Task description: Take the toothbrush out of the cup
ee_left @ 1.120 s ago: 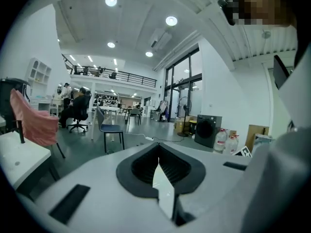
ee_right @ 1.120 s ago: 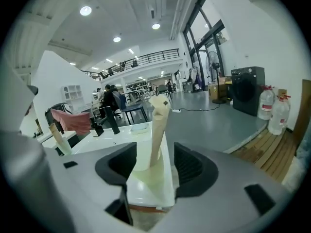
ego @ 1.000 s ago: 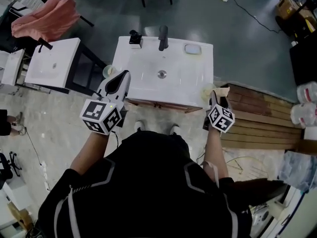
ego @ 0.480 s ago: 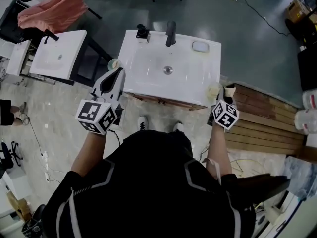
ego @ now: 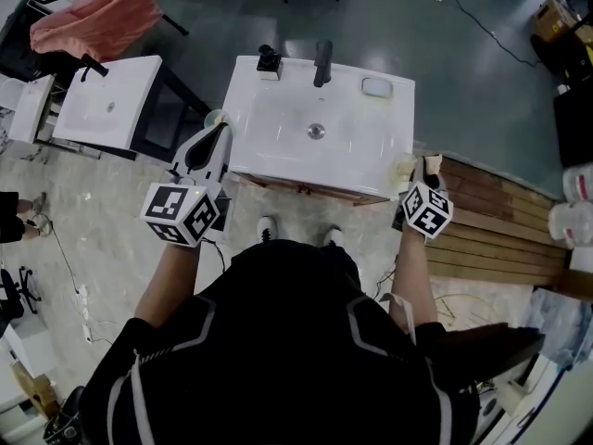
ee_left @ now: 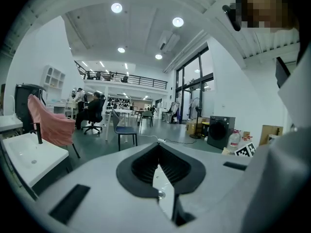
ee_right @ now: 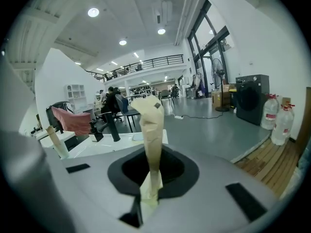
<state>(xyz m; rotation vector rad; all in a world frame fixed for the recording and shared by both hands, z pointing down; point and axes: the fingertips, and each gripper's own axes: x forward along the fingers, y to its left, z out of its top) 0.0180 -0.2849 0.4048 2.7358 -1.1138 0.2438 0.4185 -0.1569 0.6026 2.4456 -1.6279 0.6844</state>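
Toothbrush (ee_right: 150, 125) is a pale beige stick, creased like wrapping, with a small dark square near its top. It stands upright in the right gripper (ee_right: 147, 191), whose 2 jaws have just been closing and pinch its lower end. That gripper sits at the front right corner of the white washbasin (ego: 278, 133), against a pale cup (ego: 400, 166). Whether the brush's end is clear of the cup cannot be told. Left gripper (ee_left: 159, 178) has its jaws together on nothing, near a second cup (ego: 215, 117) at the basin's left edge. Black faucet (ego: 321, 61) and a small oval dish (ego: 375, 87) line the far rim. Wooden planks (ego: 491, 230) lie just right, and a pink cloth (ego: 88, 17) drapes a chair far left.
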